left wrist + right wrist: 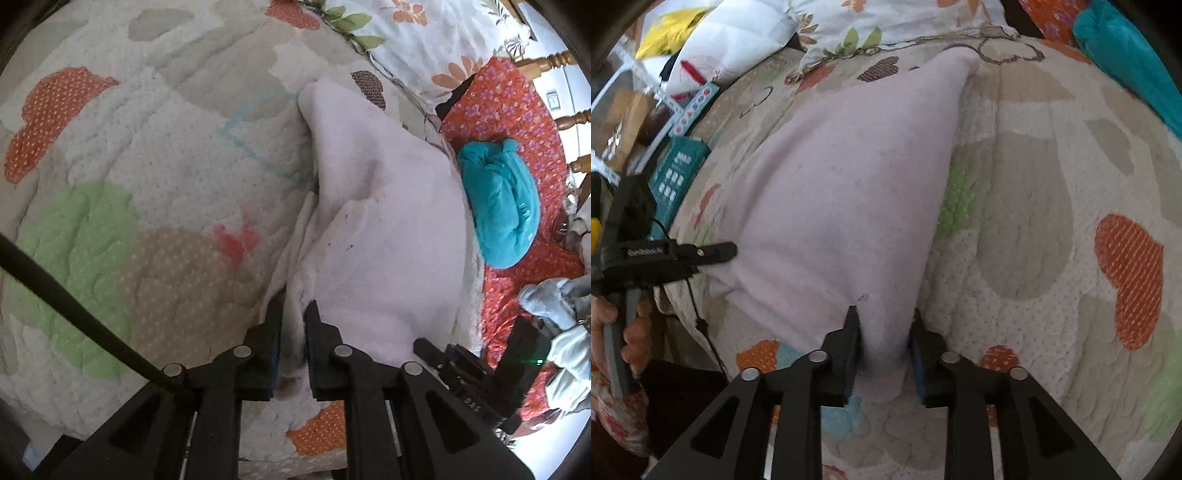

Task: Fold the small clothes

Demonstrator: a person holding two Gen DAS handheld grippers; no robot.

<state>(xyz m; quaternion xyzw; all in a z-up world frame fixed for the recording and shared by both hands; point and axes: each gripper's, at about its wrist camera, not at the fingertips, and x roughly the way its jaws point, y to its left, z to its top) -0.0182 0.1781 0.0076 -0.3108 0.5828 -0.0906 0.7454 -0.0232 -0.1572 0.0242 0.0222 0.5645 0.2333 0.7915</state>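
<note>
Cloth (388,229) is pink, soft, floppy & light, lying on the quilt (147,155). Your left gripper (295,314) pinches its edge nearly shut; right gripper (882,321) half open around a fold. Grab corners.

Quilted bedspread (155,155) covers bed, pale ground with heart patches in orange, green, beige, brown. Floral pillow (417,33) at far edge, white with orange flowers and green leaves. Red flowered fabric (506,107) beside quilt, teal bundle (498,206) lying on it. Turned wooden spindles (569,118) beyond, bright daylight behind. On other side of bed, white pillow (735,37), yellow item (670,31), teal box (677,173), clutter below.
</note>
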